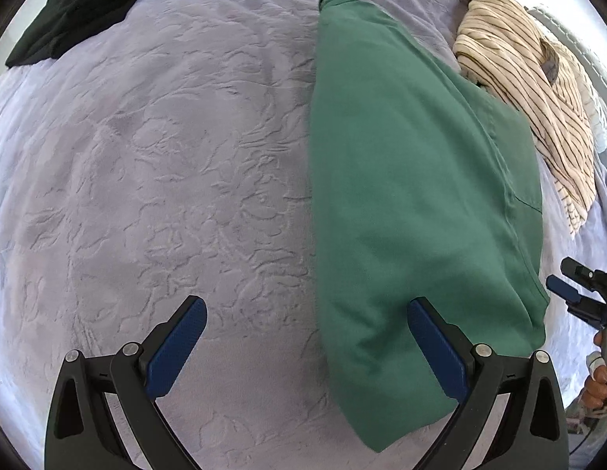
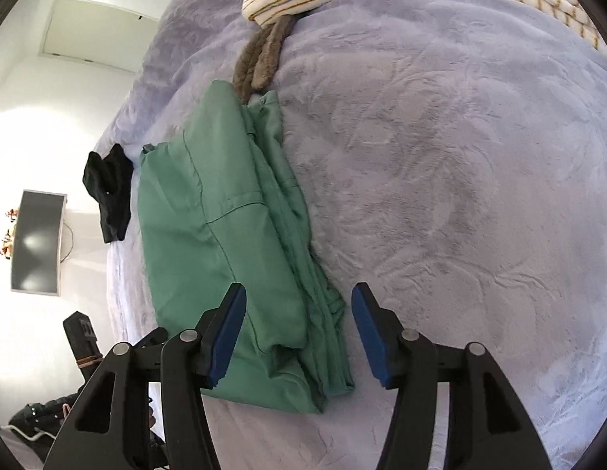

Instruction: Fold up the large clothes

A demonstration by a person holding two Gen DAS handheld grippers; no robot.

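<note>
In the left wrist view I see my left gripper (image 1: 307, 346) with its two blue ribbed fingers (image 1: 177, 346) spread wide apart and holding nothing. The folded green cotton garment (image 1: 417, 180) lies as a long band on the pale lilac plush bedspread with an embossed flower pattern (image 1: 154, 164). The near end of the garment passes behind the right finger of this gripper, and its straight folded edge runs forward between the two fingers, closer to the right one; the left finger has only bedspread in front of it. Beyond the garment, to the right of the fingers, lies a crumpled cream garment with thin dark stripes (image 1: 530, 94), which touches the far right edge of the green one. Far ahead and to the left of the fingers a dark, almost black cloth (image 1: 76, 8) lies on the bedspread. My right gripper (image 1: 577, 293) shows at the right border of this view, just beside the green garment. In the right wrist view the right gripper (image 2: 299, 337) is also released, with the jaws wide apart. The green garment (image 2: 209, 211) here reaches forward from the left finger, and its layered edge and near corner lie in the gap between the fingers, while the right finger stands over bare bedspread (image 2: 460, 196). I cannot tell if the pads touch the cloth.
</note>
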